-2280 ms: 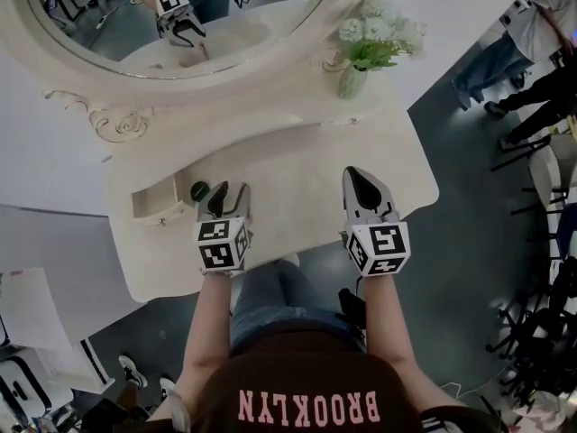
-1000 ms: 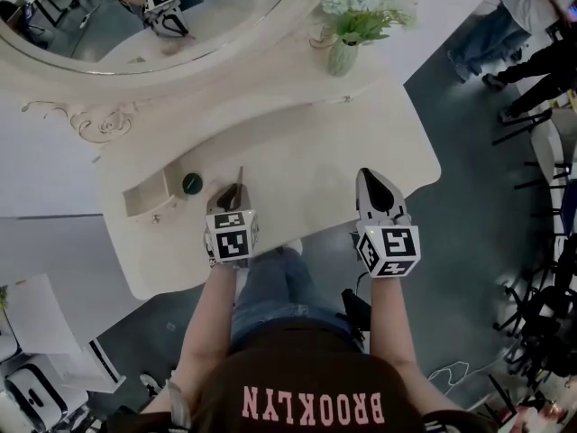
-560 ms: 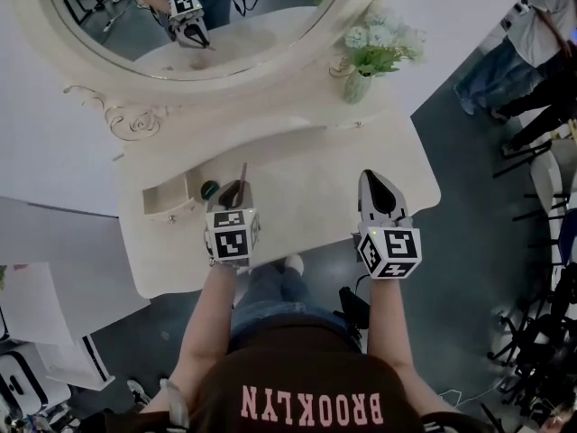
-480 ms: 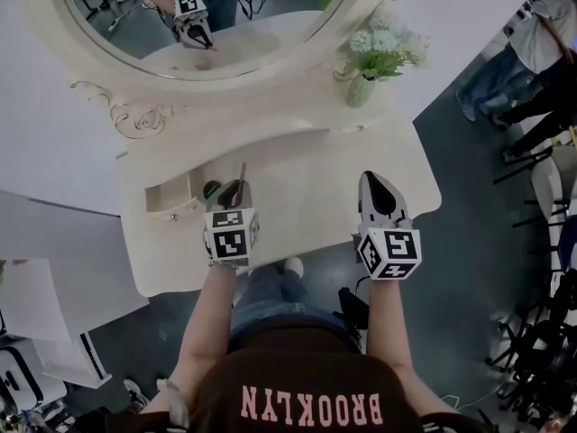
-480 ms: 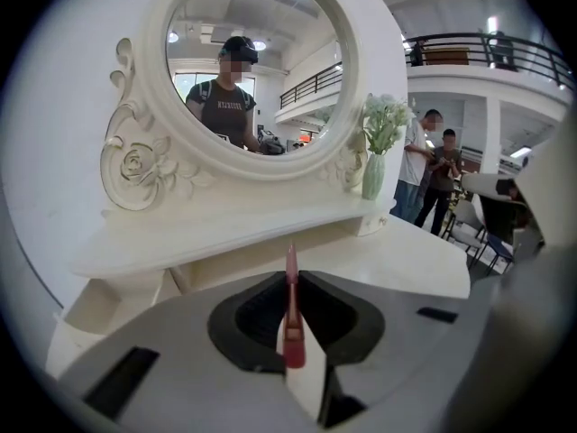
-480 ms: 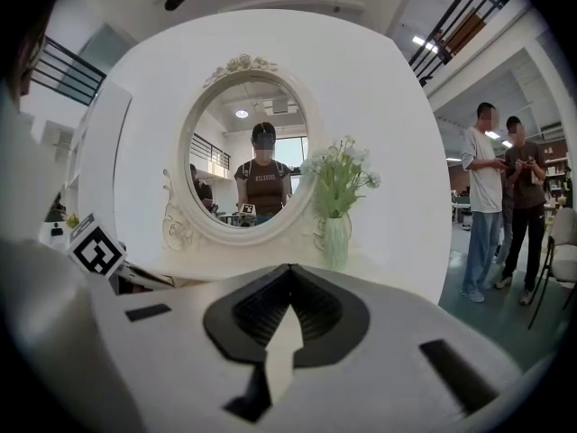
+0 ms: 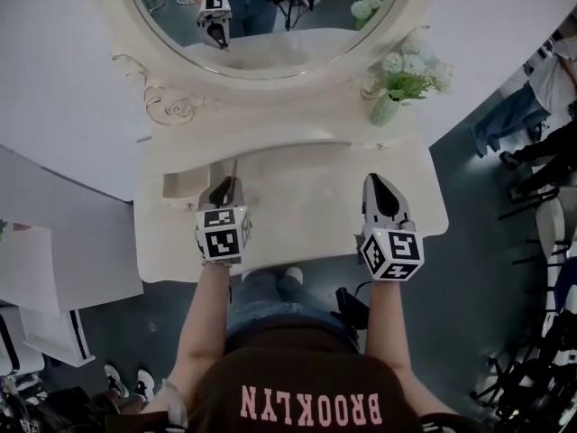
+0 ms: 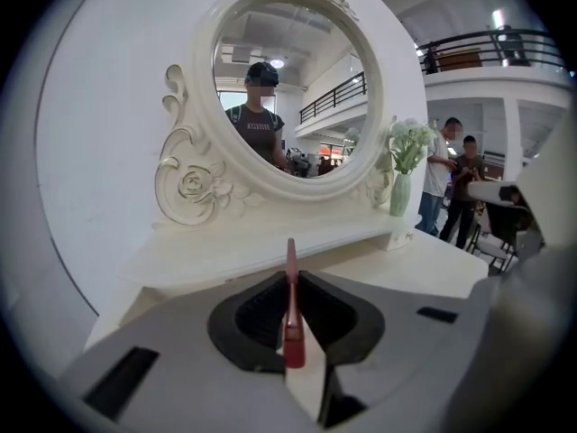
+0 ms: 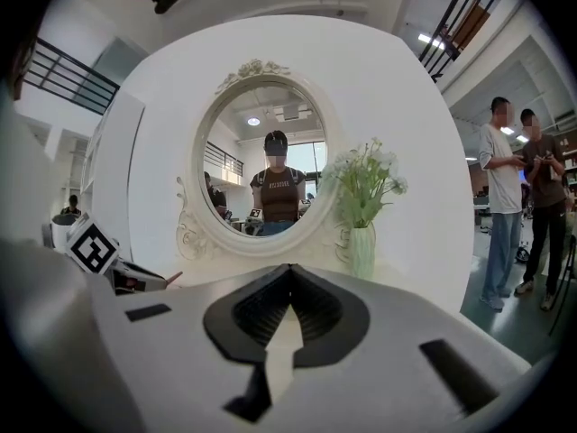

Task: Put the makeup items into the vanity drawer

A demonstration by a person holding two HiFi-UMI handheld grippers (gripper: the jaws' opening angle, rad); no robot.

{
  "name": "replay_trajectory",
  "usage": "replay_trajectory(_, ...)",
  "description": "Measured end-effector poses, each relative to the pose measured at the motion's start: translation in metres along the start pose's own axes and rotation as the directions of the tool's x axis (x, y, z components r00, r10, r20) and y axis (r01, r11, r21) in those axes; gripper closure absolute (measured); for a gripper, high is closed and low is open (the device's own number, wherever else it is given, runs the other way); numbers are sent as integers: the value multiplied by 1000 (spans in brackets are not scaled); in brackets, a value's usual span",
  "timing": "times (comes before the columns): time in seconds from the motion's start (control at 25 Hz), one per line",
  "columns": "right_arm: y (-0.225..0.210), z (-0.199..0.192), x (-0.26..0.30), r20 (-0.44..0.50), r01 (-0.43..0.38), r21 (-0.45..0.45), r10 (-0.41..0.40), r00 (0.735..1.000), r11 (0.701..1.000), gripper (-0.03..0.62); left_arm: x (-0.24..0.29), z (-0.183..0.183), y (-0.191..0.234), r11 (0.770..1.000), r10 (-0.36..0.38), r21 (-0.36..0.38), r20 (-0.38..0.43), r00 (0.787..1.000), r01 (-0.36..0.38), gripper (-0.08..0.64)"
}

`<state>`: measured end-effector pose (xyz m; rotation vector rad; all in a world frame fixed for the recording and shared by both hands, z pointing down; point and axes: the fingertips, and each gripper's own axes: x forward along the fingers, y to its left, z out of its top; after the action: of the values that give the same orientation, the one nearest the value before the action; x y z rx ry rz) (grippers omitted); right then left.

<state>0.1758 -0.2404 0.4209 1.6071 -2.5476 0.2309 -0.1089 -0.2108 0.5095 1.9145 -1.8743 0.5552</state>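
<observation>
In the left gripper view a thin pink makeup pencil point(image 8: 290, 300) stands pinched upright between the black pads. My left gripper point(image 8: 290, 282) is shut on it. In the head view the left gripper point(image 7: 227, 184) hovers over the left part of the cream vanity top point(image 7: 297, 201), with the pencil point(image 7: 233, 170) pointing toward the mirror. The small open drawer point(image 7: 177, 193) sits just to its left. My right gripper point(image 7: 375, 180) is over the right side of the top, shut with nothing in it, and its pads meet in the right gripper view point(image 9: 288, 269).
An oval mirror point(image 7: 261, 16) in a carved frame rises behind the top. A pale green vase of white flowers point(image 7: 388, 106) stands at the back right. People stand on the dark floor to the right point(image 9: 505, 197). The person's legs are against the front edge.
The left gripper with the pencil has closed in on the open drawer, and the dark green round item beside the drawer no longer shows. The head view has shifted. The right gripper has kept its place.
</observation>
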Motion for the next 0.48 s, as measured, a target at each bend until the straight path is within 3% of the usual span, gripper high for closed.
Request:
replay_trajectory(0.24,36,6,20,12,-31,3,31,999,1000,595,-12,2,50,999,50,-3,10,999,-50,520)
replay_trajectory(0.48,76,10,33,21,-10,18,10,1000,1000,595,-18,4,97,999,40,30,6,999,-40,520)
